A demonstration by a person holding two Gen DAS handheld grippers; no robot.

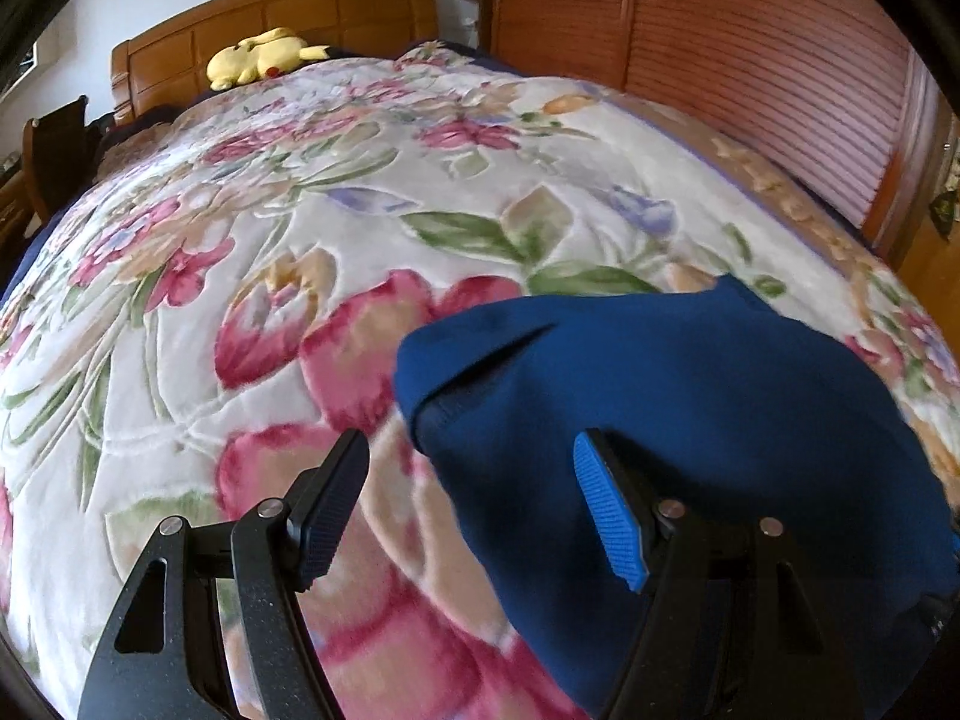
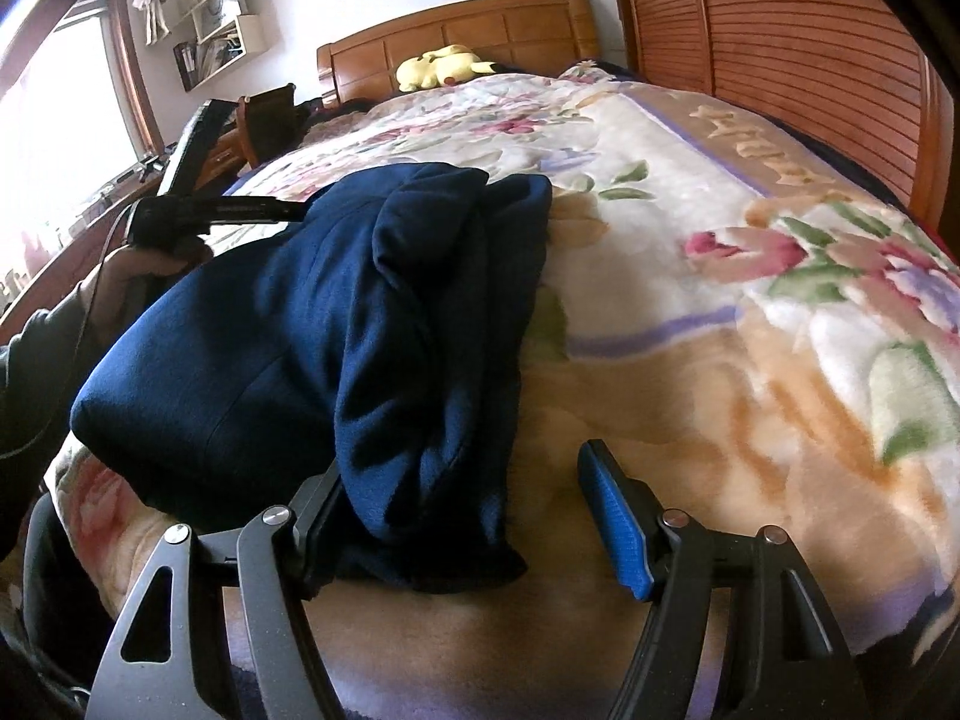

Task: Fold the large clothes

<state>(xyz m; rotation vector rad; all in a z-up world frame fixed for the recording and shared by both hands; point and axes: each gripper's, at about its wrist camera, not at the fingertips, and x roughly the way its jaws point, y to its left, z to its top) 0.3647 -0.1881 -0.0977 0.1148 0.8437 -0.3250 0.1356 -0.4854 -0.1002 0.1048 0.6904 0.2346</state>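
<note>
Navy garment (image 2: 312,324) lies folded in thick bundle on floral blanket (image 1: 300,228) at bed's near end. Left hand-held gripper (image 1: 474,504) spread wide, empty; right hand-held gripper (image 2: 462,516) likewise, cloth edge between fingers. Soft, floppy, bulky; best pinched at folded edges.

Bare blanket (image 2: 750,360) right of the garment (image 2: 312,324).
</note>
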